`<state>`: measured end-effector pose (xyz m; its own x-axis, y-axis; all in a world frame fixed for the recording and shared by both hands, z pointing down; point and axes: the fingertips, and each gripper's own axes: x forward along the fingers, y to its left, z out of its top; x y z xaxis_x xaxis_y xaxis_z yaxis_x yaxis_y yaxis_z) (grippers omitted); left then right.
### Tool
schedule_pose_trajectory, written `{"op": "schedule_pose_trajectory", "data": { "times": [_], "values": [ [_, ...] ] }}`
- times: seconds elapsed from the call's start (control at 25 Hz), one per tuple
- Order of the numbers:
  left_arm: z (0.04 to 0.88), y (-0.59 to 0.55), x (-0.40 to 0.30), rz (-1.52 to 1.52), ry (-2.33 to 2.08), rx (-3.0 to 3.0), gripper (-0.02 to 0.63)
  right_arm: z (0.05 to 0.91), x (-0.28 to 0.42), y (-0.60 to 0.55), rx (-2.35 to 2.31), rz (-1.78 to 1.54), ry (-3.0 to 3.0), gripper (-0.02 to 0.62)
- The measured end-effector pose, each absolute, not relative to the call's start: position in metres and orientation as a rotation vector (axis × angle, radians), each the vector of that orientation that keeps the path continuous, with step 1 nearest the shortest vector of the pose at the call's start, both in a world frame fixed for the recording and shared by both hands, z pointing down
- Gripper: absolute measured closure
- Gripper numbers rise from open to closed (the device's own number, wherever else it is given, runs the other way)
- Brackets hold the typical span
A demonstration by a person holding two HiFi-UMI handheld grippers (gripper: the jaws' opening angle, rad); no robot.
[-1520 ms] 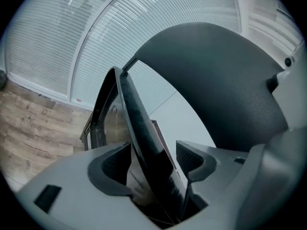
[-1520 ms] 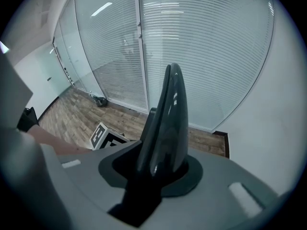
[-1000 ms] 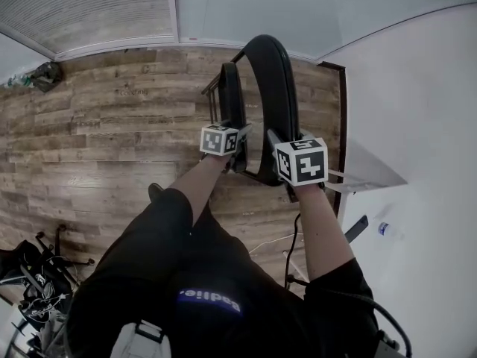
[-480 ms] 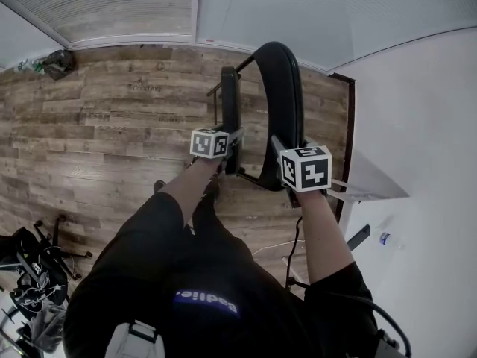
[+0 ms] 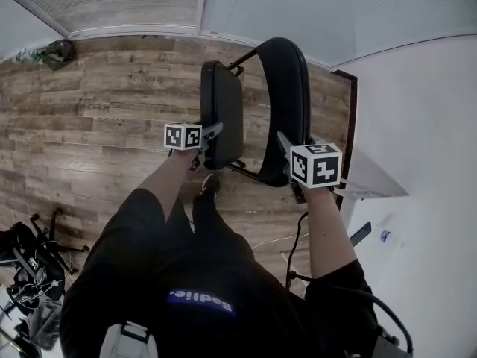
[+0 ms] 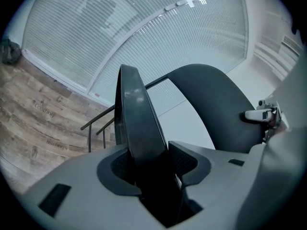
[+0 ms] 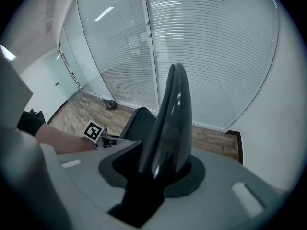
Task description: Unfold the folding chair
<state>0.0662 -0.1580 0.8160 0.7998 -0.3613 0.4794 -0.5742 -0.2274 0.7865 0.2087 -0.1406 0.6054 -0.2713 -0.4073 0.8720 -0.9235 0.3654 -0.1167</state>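
Black folding chair (image 5: 291, 95), frame (image 6: 89, 136) mostly hidden

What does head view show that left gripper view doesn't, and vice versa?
Head view only: the person's legs, a water bottle at the right, and a gear pile on the floor.

Left gripper view only: a close look at the fingers of the left gripper, clamped on the seat edge.

Both: the seat, the backrest, the right gripper at the backrest, and the wooden floor.
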Motion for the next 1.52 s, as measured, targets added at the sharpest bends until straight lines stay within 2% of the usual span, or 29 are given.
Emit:
{"op": "schedule_pose_trajectory", "data": {
  "times": [0.36, 0.92, 1.52],
  "values": [
    [0.858, -0.151, 0.007, 0.184, -0.705, 1.777, 0.416, 0.626, 0.217, -0.139, 1.163, 0.908, -1.884, 0.493],
    [0.943, -0.149, -0.083, 0.125, -0.766, 1.658, 0.390, 0.666, 0.194, -0.141, 1.141, 0.964, -1.924, 0.492],
    [1.006, -0.151, -0.123, 0.082, -0.728, 1.622, 0.372, 0.705, 0.212, -0.149, 1.156, 1.095, -1.990, 0.489]
  ]
}}
